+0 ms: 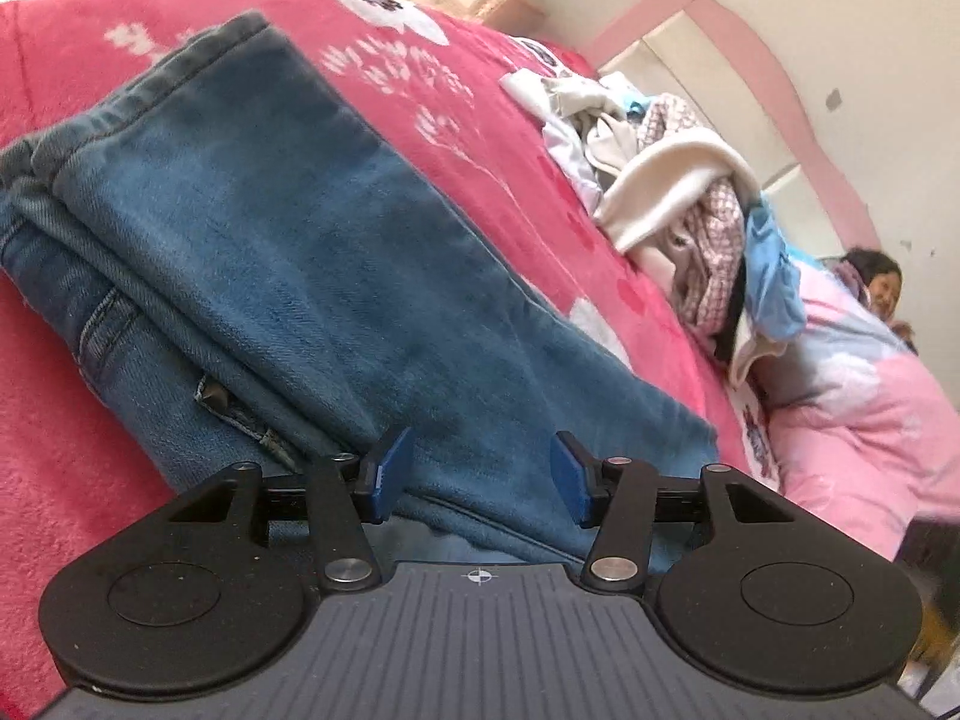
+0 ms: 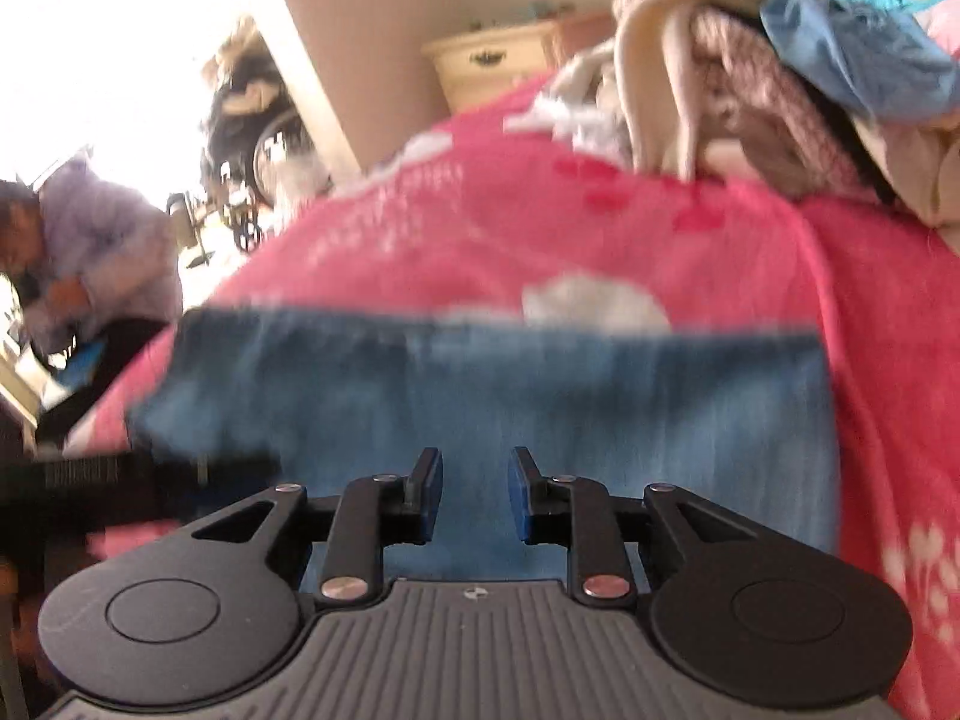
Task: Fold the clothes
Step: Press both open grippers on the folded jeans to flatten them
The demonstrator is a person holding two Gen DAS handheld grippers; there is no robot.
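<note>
Folded blue jeans lie on a red-pink blanket that covers the bed. In the left wrist view my left gripper hovers over the near end of the jeans. Its blue pads stand well apart with nothing pinched between them. In the blurred right wrist view the jeans stretch across the frame just beyond my right gripper. That gripper is open by a narrow gap, with denim showing behind the gap and no cloth caught between the pads.
A heap of unfolded clothes sits farther along the bed. One person is by a pink quilt at the right, another person bends at the left. A cream dresser stands by the wall.
</note>
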